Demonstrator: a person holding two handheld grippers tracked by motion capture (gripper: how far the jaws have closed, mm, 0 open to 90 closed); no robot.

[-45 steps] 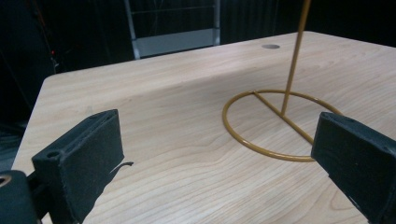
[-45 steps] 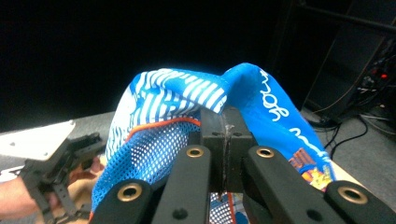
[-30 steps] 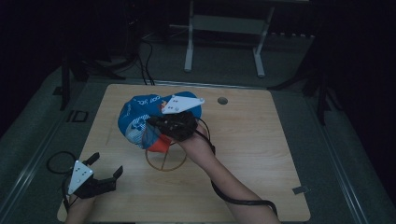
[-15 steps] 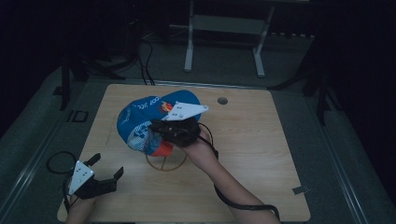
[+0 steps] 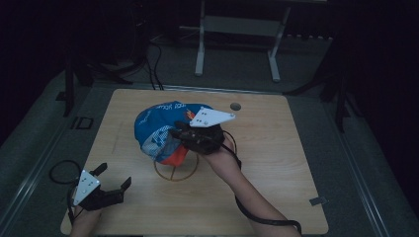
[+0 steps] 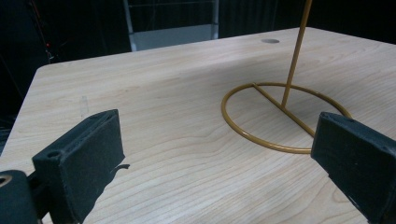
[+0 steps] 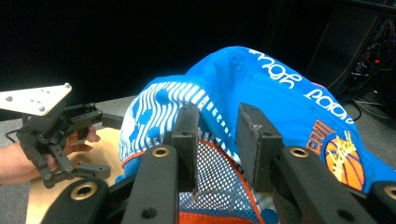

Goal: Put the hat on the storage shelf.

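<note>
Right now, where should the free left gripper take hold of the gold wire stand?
Grip the gold wire stand by its thin upright post, coming in level from the person's side. The ring base lies flat on the table, leaving no edge to pinch, and the left gripper already stands open facing it.

The high view looks down and forward on the whole surface (image 5: 276, 163) from far up. The left gripper view sits low, very near the surface (image 6: 177, 135), facing the stand (image 6: 285, 112). The right gripper view is pressed close to the cap (image 7: 280, 102). Both share the stand (image 5: 175, 170) and cap (image 5: 158, 128) with the high view.
</note>
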